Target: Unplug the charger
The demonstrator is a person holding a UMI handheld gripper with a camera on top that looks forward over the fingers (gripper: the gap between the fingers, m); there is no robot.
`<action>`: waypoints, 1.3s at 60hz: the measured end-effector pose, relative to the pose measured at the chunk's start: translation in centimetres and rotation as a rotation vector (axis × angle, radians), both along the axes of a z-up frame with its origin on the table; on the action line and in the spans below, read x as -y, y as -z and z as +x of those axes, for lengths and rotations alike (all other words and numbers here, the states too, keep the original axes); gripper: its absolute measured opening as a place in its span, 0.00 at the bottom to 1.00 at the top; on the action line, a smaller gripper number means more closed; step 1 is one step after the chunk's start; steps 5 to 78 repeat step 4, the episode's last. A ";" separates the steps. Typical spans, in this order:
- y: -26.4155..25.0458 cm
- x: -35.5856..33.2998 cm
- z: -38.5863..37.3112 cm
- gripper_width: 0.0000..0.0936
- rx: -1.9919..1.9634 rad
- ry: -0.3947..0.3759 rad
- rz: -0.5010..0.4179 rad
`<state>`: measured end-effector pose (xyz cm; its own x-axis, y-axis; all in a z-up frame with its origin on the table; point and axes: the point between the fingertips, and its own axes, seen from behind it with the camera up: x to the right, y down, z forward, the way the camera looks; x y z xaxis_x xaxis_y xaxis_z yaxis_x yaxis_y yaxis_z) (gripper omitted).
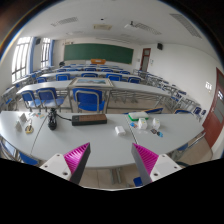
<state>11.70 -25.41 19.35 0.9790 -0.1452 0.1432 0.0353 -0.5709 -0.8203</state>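
I am well above and back from a long white table (100,138). A flat dark rectangular block (88,118), possibly a power strip, lies near the table's far edge, beyond my left finger. A small white item (28,127) with a thin cable lies at the table's left end; I cannot tell whether it is the charger. My gripper (110,150) is open and empty, and its magenta pads (76,157) stand wide apart over the table's near part.
Small white blocks (120,130), a white bottle (143,122) and a green item (157,128) stand on the table's right part. Rows of desks with blue chairs (88,98) fill the room beyond, up to a green chalkboard (98,52).
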 end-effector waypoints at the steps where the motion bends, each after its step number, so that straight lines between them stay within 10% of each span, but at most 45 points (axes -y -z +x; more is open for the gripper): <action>1: -0.2 0.0 0.0 0.91 0.002 -0.001 0.002; 78: -0.4 0.0 0.0 0.91 0.005 -0.001 0.004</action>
